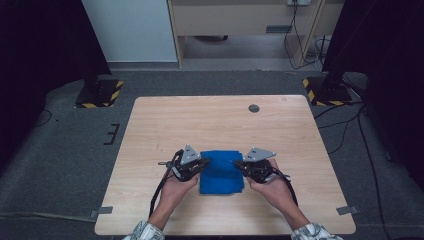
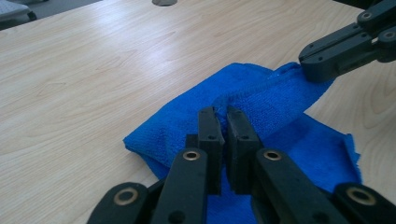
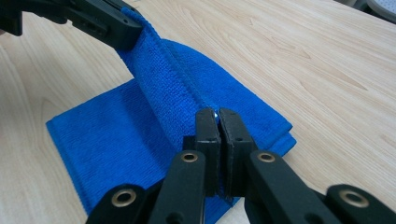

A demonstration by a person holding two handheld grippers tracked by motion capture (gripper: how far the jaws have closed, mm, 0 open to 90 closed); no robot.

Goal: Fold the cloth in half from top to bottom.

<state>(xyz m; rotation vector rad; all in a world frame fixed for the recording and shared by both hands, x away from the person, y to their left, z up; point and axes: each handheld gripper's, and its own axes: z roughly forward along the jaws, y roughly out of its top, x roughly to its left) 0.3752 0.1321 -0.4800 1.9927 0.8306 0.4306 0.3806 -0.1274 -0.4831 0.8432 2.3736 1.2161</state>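
Blue cloth point(image 1: 220, 172) sits on the near half of the wooden table point(image 1: 215, 120), between the two hands, partly folded. Left gripper point(image 1: 201, 165) is at the cloth's left edge, right gripper point(image 1: 241, 166) at its right edge, both held low over the table with the person's hands point(image 1: 176, 186) coming in from the near side. In the left gripper view the jaws are together, pinched on a raised hem of the blue cloth point(image 2: 261, 107); the other gripper point(image 2: 348, 46) grips the same hem farther along. In the right gripper view the jaws are likewise clamped on the cloth point(image 3: 187, 93) edge, a sliver of blue showing between the pads, and the left gripper point(image 3: 100, 21) holds the far end of that edge. The held edge is lifted off the table as a ridge, the rest of the cloth lies flat under it. Small round grommet point(image 1: 254, 108) in the tabletop at the far side, well apart from the cloth
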